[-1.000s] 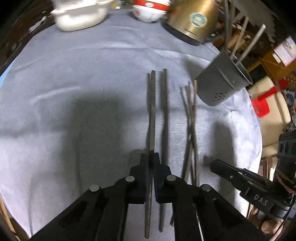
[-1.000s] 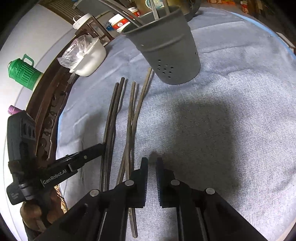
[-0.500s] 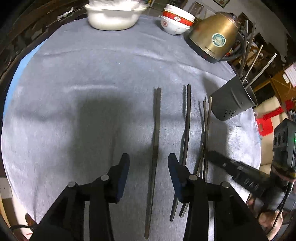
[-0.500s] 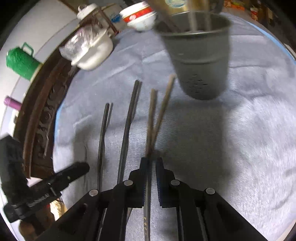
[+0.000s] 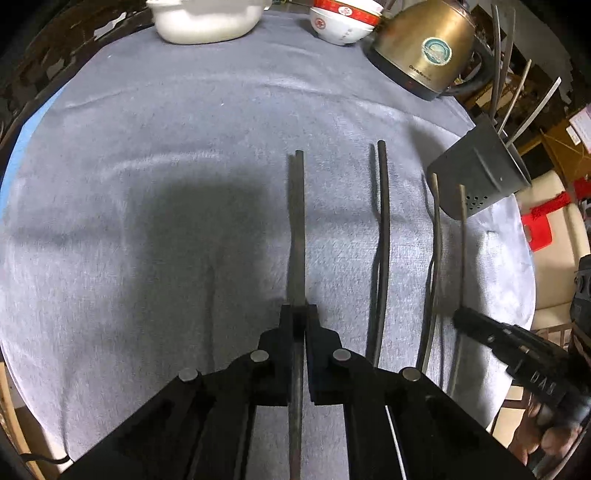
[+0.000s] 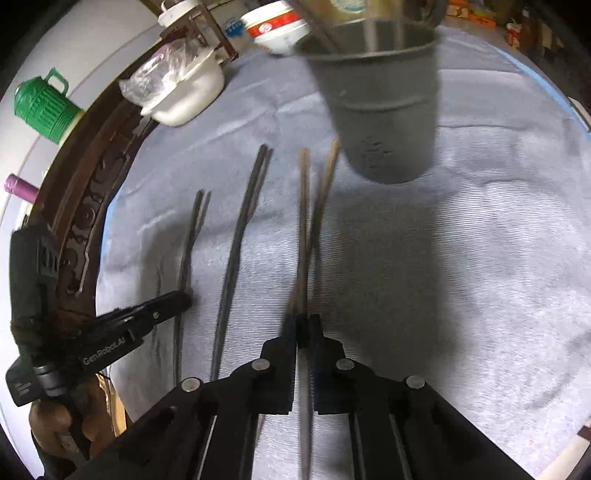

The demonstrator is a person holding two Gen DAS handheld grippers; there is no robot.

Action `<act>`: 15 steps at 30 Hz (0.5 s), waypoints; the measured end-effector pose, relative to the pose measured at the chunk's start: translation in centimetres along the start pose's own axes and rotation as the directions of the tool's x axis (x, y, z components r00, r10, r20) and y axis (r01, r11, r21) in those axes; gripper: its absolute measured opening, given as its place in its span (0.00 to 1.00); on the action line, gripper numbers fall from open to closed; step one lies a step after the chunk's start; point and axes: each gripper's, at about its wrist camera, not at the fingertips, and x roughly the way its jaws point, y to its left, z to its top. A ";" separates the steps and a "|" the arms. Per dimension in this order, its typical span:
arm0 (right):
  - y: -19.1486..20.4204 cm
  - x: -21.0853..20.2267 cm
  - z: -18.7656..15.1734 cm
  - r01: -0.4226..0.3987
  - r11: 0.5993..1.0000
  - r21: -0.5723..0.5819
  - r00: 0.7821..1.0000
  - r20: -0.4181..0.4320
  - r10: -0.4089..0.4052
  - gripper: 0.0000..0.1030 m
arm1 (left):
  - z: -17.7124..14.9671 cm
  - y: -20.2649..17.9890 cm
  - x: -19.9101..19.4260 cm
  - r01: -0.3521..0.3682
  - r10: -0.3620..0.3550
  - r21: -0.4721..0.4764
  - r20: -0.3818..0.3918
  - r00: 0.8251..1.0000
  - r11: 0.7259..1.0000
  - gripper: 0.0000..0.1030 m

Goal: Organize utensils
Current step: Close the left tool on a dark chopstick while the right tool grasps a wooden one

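Four chopsticks are laid side by side on the worktop [image 5: 147, 184]. The utensil holder [image 5: 476, 177] is stood beyond their right end, and the kettle [image 5: 424, 44], bowl [image 5: 340, 22] and dish [image 5: 207, 18] are set behind.

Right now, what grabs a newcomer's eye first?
Each tool is clamped on a chopstick: the left tool on a dark chopstick mid-cloth, the right tool on a brown wooden chopstick. Beyond them stands the grey perforated metal utensil holder, with the brass-coloured electric kettle at the far edge.
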 end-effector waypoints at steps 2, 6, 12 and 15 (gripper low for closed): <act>-0.8 -0.3 0.0 0.014 1.000 0.016 1.000 0.004 -0.014 0.06 | -0.3 0.5 -0.3 0.007 -0.007 -0.010 -0.004 1.000 1.000 0.06; -2.0 0.1 0.3 0.032 0.999 0.027 0.999 -0.022 -0.031 0.10 | -1.3 1.0 -0.8 0.025 -0.026 -0.012 -0.016 1.000 1.000 0.08; -1.6 -0.1 1.6 0.048 0.999 0.013 0.999 -0.013 -0.048 0.60 | 0.1 0.2 -2.3 0.008 -0.008 -0.009 0.025 1.000 1.000 0.40; -2.0 0.1 3.1 0.057 0.998 0.029 0.998 -0.002 -0.057 0.60 | 1.2 -0.3 -2.3 -0.014 0.014 0.007 0.016 1.000 1.000 0.40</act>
